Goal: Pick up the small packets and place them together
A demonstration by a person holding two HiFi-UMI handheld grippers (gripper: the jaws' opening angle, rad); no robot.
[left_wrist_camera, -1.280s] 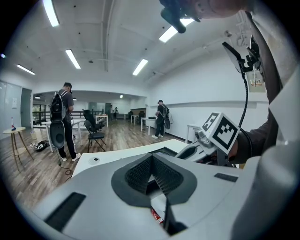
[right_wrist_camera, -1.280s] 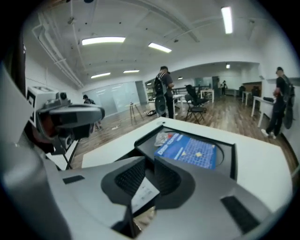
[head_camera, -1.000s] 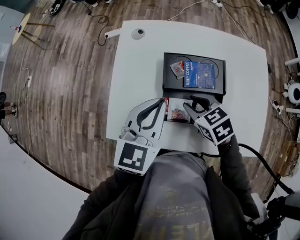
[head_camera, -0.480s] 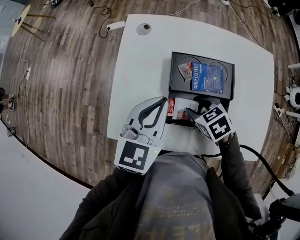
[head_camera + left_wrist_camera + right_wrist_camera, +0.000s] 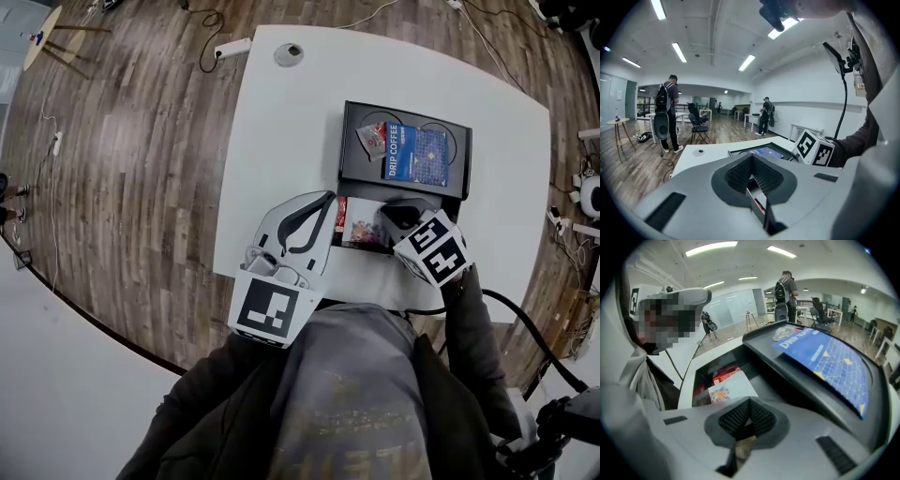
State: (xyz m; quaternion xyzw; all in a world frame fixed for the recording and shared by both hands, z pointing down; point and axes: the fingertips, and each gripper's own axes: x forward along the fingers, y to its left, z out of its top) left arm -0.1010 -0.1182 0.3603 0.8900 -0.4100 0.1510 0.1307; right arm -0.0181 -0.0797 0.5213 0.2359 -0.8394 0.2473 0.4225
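Presently on hand, item by item:

Right claw (image 5: 390,216): tipped steeply down into the open compartment (image 5: 708,366). Its jaws have just been closing and now stand pressed together on a thin tan packet (image 5: 743,447), a sliver of which shows between the pads. Judged purpose: this is the pick itself, taken by one edge so the flat packet can come up clear of its neighbours.

Left claw (image 5: 326,201): jaws together with nothing between them, held low just beside the compartment on the side away from the right claw. Judged purpose: parked there, near enough to help but out of the working claw's path.

Red packet (image 5: 725,375) and white packet (image 5: 736,387): lying flat in the compartment just ahead of the right claw's tips, the white one partly over the red.

Black tray (image 5: 349,167): its raised deck lies beyond the right claw.

Drip coffee packet (image 5: 417,155): blue, flat on that deck, well beyond the tips.

Crinkled packet (image 5: 372,141): small, just beside the blue one; whether they touch cannot be told. Judged: with two packets grouped there, the deck looks like the gathering spot.

Counter (image 5: 281,131): white, and it carries the tray.
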